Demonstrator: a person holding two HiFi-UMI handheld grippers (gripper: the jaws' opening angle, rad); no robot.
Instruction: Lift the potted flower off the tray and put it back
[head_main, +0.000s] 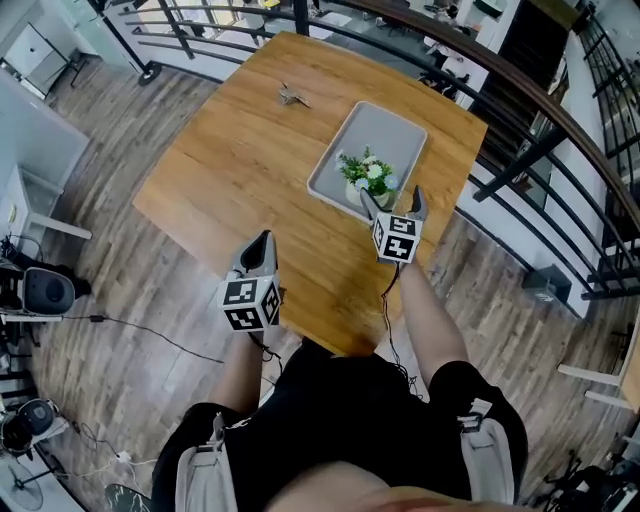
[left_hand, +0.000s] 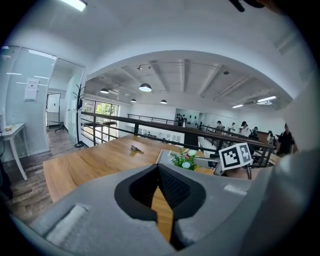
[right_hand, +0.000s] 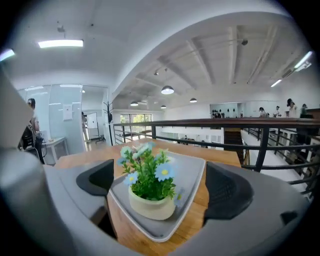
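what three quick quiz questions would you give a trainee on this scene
1. True or false: the potted flower stands on the tray.
2. The right gripper is: A) shut on the flower B) open, not touching the flower C) shut above the table
3. Fill in: the left gripper is ___.
Key: 1 true; 2 B; 3 shut
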